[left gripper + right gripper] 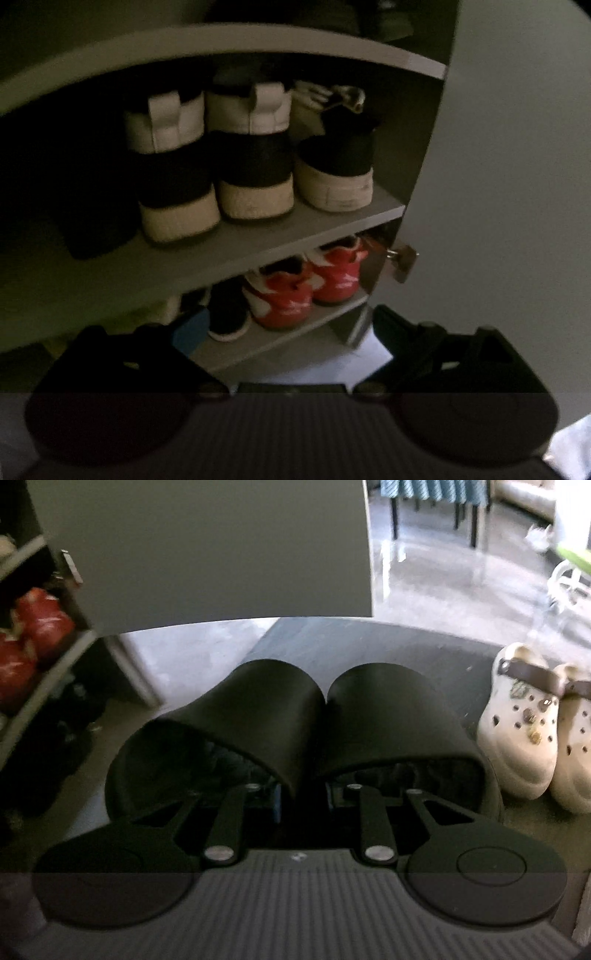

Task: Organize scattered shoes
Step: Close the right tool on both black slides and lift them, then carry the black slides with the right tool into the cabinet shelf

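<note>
Two black slides [295,720] are held side by side by the right gripper [303,794], whose jaws are clamped together on the slides' adjoining inner strap edges. By pinching both straps at once, the pair is carried as one unit. The slides appear lifted clear of the dark mat [406,642] and the floor [192,646] below, though contact at the far toes cannot be ruled out. A pair of white clogs [524,723] stands on the mat just to the right, not yet collected.

An open cabinet door [207,550] hangs directly ahead, and the shoe cabinet is seen at the left edge of the right wrist view, with red sneakers [306,288] on a lower shelf [280,339]. High-top boots [210,155] and a black sneaker [336,173] are lined up heels outward on the middle shelf [258,236], so a storage pattern is already set.

The left gripper [291,332] is aimed at the shelves with its jaws apart and nothing between them. Free shelf space to the left of the boots is judged a likely destination.
</note>
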`<state>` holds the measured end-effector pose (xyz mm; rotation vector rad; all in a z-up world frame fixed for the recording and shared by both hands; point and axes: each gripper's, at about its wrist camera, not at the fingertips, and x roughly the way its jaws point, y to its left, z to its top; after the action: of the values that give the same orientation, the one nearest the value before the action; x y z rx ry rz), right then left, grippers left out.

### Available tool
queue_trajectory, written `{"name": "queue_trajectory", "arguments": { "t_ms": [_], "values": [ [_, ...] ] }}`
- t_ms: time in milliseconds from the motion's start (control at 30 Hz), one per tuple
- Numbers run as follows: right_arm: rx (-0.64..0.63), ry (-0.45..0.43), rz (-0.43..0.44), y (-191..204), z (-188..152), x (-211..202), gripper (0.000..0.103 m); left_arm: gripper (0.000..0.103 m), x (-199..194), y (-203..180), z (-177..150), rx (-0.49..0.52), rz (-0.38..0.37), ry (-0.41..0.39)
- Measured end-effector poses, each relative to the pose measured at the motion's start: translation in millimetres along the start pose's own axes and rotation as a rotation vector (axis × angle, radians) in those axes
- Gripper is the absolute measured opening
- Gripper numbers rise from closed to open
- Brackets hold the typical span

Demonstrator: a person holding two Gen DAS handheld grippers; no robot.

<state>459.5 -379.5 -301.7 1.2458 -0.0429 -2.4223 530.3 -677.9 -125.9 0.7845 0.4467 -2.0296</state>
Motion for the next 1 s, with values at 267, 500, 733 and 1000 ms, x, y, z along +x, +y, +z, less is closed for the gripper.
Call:
{"name": "queue_trajectory", "arguments": {
  "t_ms": [267, 500, 733, 1000],
  "values": [
    [0.037, 0.024, 0.175, 17.3, 25.4, -47.3, 0.024, 0.096, -1.0, 18.7, 7.5, 0.001, 0.044, -0.004],
    [-0.035, -0.039, 0.33, 25.6, 48.8, -94.6, 0.024, 0.096, -30.9, 32.8, 17.2, 0.005, 0.106, -0.106],
    [-0.095, -0.077, 0.483, 25.2, 75.4, -154.5, 0.024, 0.097, -64.8, 62.0, 23.5, -0.025, 0.174, -0.228],
    [-0.178, -0.13, 0.626, 19.2, 98.1, -227.9, 0.024, 0.098, -85.7, 97.2, 25.1, -0.048, 0.249, -0.304]
  ]
}}
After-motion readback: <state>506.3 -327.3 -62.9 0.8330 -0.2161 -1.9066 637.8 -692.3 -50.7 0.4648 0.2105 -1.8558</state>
